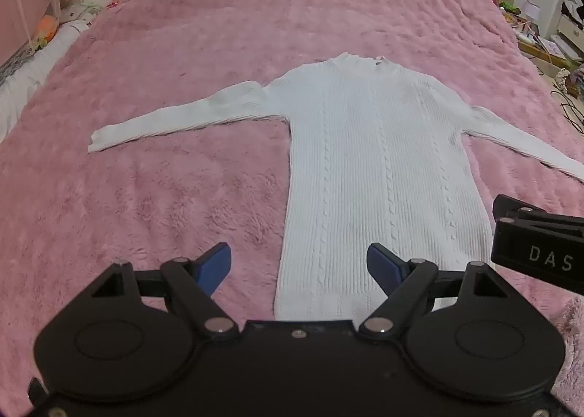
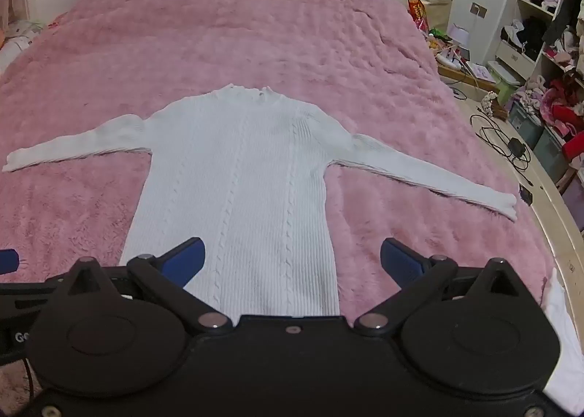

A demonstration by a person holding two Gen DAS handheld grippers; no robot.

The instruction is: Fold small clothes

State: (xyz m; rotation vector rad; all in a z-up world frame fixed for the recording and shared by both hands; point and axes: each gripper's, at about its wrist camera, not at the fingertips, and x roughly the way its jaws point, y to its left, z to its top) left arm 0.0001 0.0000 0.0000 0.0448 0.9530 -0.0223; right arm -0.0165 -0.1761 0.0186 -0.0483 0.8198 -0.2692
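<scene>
Sweater (image 1: 372, 169), white ribbed knit, lies flat on the pink blanket (image 1: 164, 198), sleeves spread; the left gripper (image 1: 299, 267) hangs spread wide and empty over its hem. From the right wrist, the right gripper (image 2: 292, 263) gapes empty too; the soft, light knit probably stretches, so pinch cuff or hem edge.

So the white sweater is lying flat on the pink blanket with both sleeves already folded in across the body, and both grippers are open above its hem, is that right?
Not quite. The sleeves are not folded in: in the right wrist view the white sweater has both sleeves spread straight out to the sides. The rest holds: it lies flat on the pink blanket, and the left gripper and right gripper are open above its hem.
</scene>
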